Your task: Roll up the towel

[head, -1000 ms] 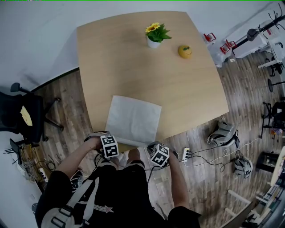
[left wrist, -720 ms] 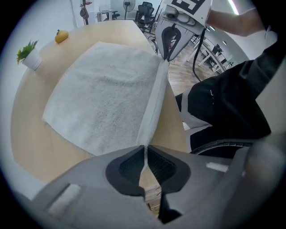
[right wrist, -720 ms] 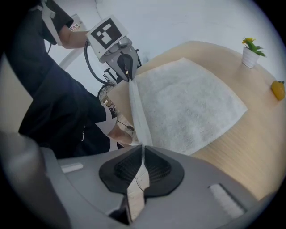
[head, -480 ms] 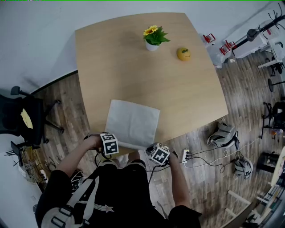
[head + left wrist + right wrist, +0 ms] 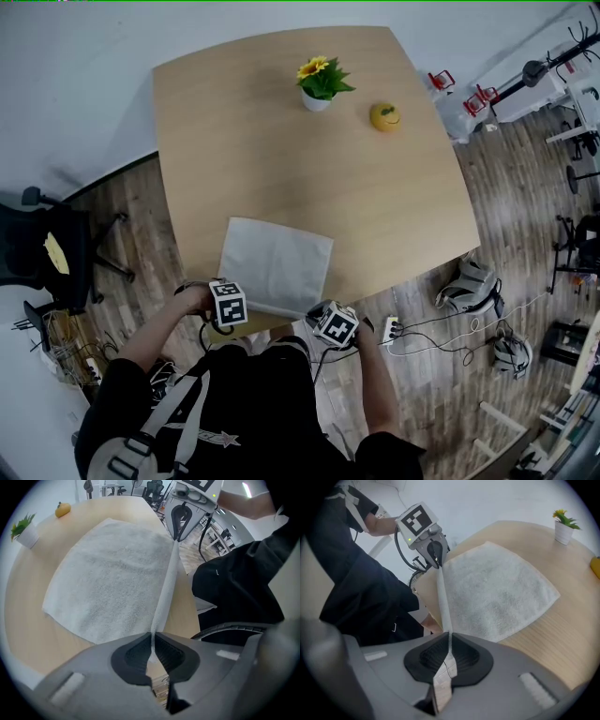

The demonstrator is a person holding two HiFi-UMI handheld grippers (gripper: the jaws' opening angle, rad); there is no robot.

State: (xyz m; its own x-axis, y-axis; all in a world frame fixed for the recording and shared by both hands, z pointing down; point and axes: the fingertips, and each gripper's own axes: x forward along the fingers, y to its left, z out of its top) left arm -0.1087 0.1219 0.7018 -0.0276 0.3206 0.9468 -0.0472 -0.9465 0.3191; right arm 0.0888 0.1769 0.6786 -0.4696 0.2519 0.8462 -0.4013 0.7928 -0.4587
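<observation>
Left claw (image 5: 152, 639), right claw (image 5: 449, 641) pinch towel (image 5: 112, 569) edge — overhead, cubes (image 5: 229, 304) hide both grips

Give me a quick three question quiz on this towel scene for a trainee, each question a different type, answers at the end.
1. True or false: the left gripper and the right gripper are shut on the same edge of the towel.
2. The rest of the towel is: A) rolled into a tube, B) spread flat on the table, C) hanging off the far side.
3. How many other things stand on the table, and what are they?
Key: 1 true. 2 B. 3 two, a potted flower and a yellow fruit.
</observation>
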